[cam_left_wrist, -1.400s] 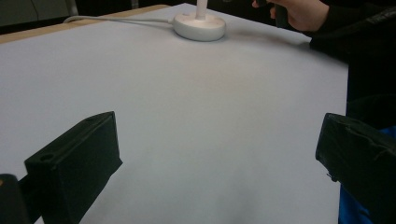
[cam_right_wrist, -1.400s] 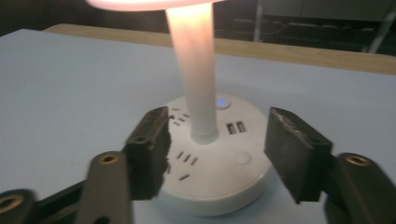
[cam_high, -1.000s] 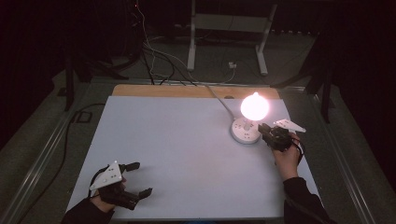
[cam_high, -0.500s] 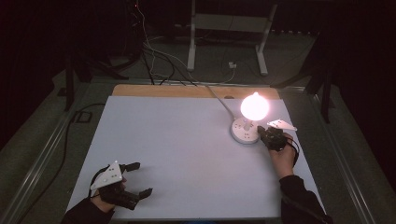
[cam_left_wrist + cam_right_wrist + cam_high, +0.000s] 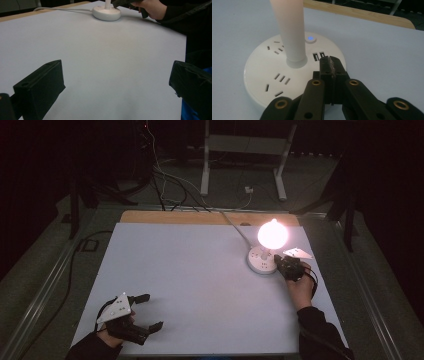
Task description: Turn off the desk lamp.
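Fingers (image 5: 331, 65) of the right gripper (image 5: 280, 261) are pressed flat together with nothing between them, their joined tip hovering just over the round white base (image 5: 294, 72) of a lamp, beside its USB slots and short of the small button (image 5: 310, 38) that glows blue. Whether the tip touches the base cannot be told. The lamp stands near the far right of the grey counter (image 5: 200, 270), its globe (image 5: 273, 234) shining brightly on a white stem (image 5: 289, 30), with a cord (image 5: 232, 227) running off the back edge.

Judging from the lit globe and the glowing button, the switching-on looks done, or the closed tip is poised to press the button for another setting; the pictures cannot say which. If a press is yet to come, the tip has to travel a little forward, past the stem, to reach the button.

Meanwhile the left gripper (image 5: 145, 312) rests at the near left corner of the counter, well apart from the lamp, its fingers (image 5: 40, 85) spread wide and empty. It appears to have no part in this step, and nothing else lies on the counter to handle.
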`<state>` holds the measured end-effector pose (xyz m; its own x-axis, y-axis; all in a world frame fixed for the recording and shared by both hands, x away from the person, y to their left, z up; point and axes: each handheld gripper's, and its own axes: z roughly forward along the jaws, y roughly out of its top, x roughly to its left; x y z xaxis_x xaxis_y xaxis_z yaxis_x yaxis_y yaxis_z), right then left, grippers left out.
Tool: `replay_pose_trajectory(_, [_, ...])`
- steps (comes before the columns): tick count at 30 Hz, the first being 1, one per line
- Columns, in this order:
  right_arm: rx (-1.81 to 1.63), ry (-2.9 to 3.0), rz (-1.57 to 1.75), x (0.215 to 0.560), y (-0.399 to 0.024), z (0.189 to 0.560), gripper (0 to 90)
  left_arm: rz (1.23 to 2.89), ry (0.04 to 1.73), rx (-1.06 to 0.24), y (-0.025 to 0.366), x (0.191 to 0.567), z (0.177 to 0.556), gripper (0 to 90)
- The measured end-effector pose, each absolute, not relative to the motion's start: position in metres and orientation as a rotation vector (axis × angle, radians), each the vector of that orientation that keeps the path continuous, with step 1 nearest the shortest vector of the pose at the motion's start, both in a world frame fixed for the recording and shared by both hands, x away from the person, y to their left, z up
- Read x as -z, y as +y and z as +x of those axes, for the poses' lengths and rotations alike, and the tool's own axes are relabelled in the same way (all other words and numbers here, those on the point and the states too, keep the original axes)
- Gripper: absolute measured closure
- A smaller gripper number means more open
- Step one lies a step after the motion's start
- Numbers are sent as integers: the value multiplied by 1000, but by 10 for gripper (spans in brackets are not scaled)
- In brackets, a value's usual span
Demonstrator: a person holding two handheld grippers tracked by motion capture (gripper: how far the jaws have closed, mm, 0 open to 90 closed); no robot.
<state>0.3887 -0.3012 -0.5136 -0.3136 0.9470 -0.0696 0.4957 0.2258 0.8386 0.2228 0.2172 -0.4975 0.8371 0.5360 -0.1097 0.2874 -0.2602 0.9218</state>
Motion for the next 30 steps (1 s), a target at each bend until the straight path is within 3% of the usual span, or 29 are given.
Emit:
replay_pose_trajectory(10, [-945,1908,1285,515,-298,387,900,1864,614,-270,217,497,222,4])
replay_pose_trajectory(19, [-1032,1819,1324,492,-308,381,900,1862,619,-268,217,498,223,4])
replay_pose_trajectory(30, [-1044,1803,1328,487,-309,380,900,1863,619,-268,217,498,223,4])
